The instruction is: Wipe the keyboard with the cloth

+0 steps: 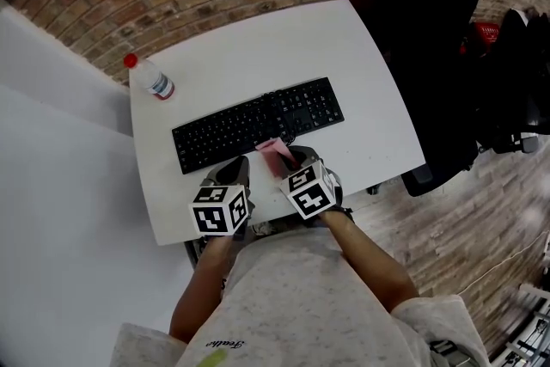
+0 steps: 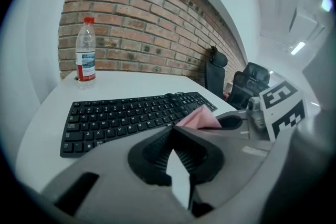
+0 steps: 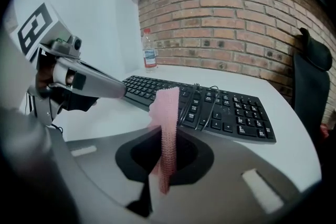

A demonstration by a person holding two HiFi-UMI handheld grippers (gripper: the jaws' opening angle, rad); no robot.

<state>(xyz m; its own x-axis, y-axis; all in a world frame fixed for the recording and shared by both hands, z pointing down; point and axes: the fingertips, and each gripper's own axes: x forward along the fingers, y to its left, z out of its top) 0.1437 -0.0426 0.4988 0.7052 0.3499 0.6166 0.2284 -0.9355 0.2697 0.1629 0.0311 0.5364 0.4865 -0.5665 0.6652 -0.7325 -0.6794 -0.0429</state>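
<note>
Right gripper view shows your right gripper (image 3: 164,168) pinching the pink cloth (image 3: 168,107) tight. The cloth sticks up past the jaws. The keyboard (image 3: 210,107) lies just ahead of this gripper on the white table (image 3: 294,134), and the cloth is not on it yet. Your left gripper (image 2: 172,134) is squeezed closed with nothing in it. It sits just beside the right one, near the front edge of the keyboard.

I think the wiping is only about to start. Tip the right gripper down so the loose end of the cloth lies flat on the keys. Press softly and slide along the rows from one end to the other. A thin cable (image 3: 202,105) lies across the keys right ahead of the cloth, so go gently there or it may catch. You could rest the left gripper on the near edge so the keyboard does not slide.
</note>
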